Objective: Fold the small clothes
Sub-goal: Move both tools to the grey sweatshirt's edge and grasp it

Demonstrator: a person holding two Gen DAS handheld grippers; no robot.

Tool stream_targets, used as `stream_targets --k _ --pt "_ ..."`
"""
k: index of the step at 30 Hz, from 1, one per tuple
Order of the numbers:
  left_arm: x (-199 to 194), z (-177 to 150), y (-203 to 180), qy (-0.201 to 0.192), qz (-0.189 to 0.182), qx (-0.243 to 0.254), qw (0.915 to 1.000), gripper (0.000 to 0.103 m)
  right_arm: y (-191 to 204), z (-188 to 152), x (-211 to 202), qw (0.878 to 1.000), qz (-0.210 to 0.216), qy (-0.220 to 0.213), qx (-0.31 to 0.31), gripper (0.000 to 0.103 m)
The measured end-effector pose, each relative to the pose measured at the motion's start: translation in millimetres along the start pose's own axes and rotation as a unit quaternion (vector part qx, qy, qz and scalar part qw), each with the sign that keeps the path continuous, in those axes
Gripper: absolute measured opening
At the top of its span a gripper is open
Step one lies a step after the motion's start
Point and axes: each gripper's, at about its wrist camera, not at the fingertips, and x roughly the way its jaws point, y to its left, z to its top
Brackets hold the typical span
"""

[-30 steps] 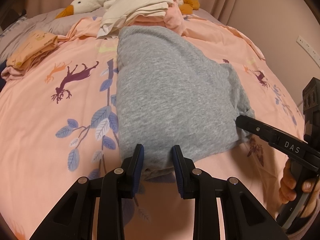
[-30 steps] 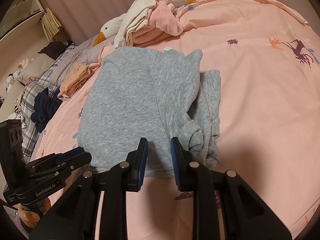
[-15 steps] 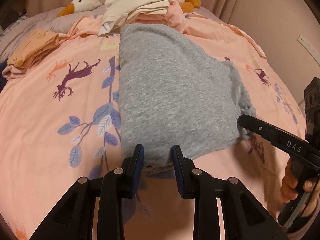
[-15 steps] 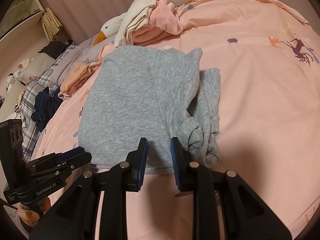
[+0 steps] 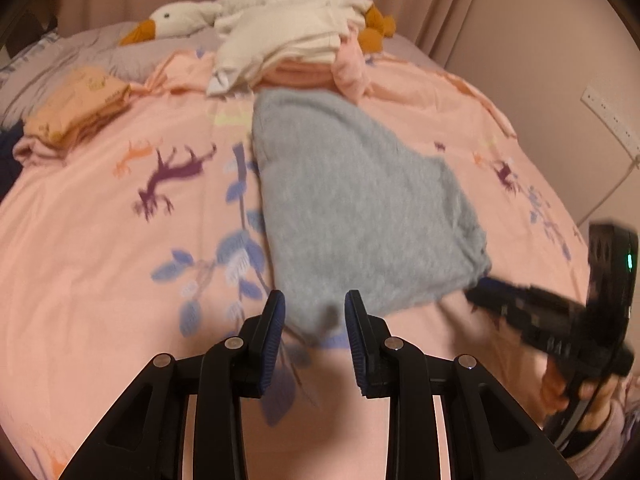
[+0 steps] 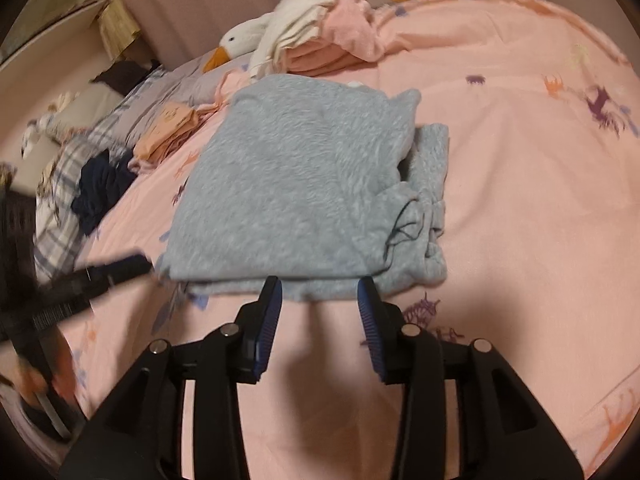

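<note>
A folded grey fleecy knit garment (image 6: 304,184) lies on a pink bedspread printed with purple deer and blue leaves (image 5: 100,260), its long side running from the near edge toward the far pile, with a bunched sleeve or cuff on its right side. The left gripper (image 5: 315,322) has its blue-padded black fingers parted a little, and the near corner of the grey garment shows between the tips; the picture is blurred there, so I cannot tell whether the pads press on the cloth or merely frame it. The right gripper (image 6: 320,308) has just been opening its jaws: they stand apart, just short of the garment's near hem, with only bedspread between the pads and nothing held. In the left wrist view the right gripper appears as a blurred black tool at the right, its tip close to the garment's right corner, with a hand (image 5: 576,392) wrapped round its handle. At the far end of the bed lie a white plush goose with an orange beak (image 5: 176,20) and a heap of cream and pink clothes (image 5: 296,44). To the far left sits a folded orange-peach stack (image 5: 76,108), and beyond it a dark navy garment (image 6: 102,184) on plaid bedding.
</note>
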Motion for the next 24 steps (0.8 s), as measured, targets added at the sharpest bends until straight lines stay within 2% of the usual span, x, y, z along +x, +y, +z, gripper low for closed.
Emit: stream_targets --k 6,8,11,12,15,18,21,22,24 --pt "18 40 -5 -0.012 -0.008 0.005 0.9999 0.028 9 7 -7 0.999 0.02 -0.031 -0.028 0.04" --pt "32 60 -6 -0.008 -0.029 0.0 0.9996 0.028 12 16 0 0.999 0.024 -0.039 -0.03 0.04" --pt "53 88 -4 0.0 -0.055 -0.024 0.9982 0.028 16 30 13 0.998 0.028 -0.048 -0.03 0.034" --pt "59 96 -4 0.004 -0.058 -0.026 0.9979 0.028 16 33 18 0.998 0.029 -0.048 -0.027 0.029" --pt "84 117 -1 0.023 -0.062 -0.042 0.9969 0.028 14 42 34 0.999 0.032 -0.04 -0.014 0.027" --pt "107 129 0 0.043 -0.056 -0.038 0.9968 0.028 10 41 48 0.999 0.035 -0.024 -0.006 0.027" --pt "135 134 4 0.077 -0.036 -0.047 0.9953 0.028 8 36 53 0.999 0.035 -0.016 -0.009 0.025" --pt "143 132 7 0.09 -0.038 -0.055 0.9937 0.028 7 34 54 0.999 0.038 -0.015 -0.007 0.024" --pt "147 130 13 0.085 -0.053 -0.073 0.9923 0.028 4 33 54 0.999 0.044 -0.013 -0.004 0.024"
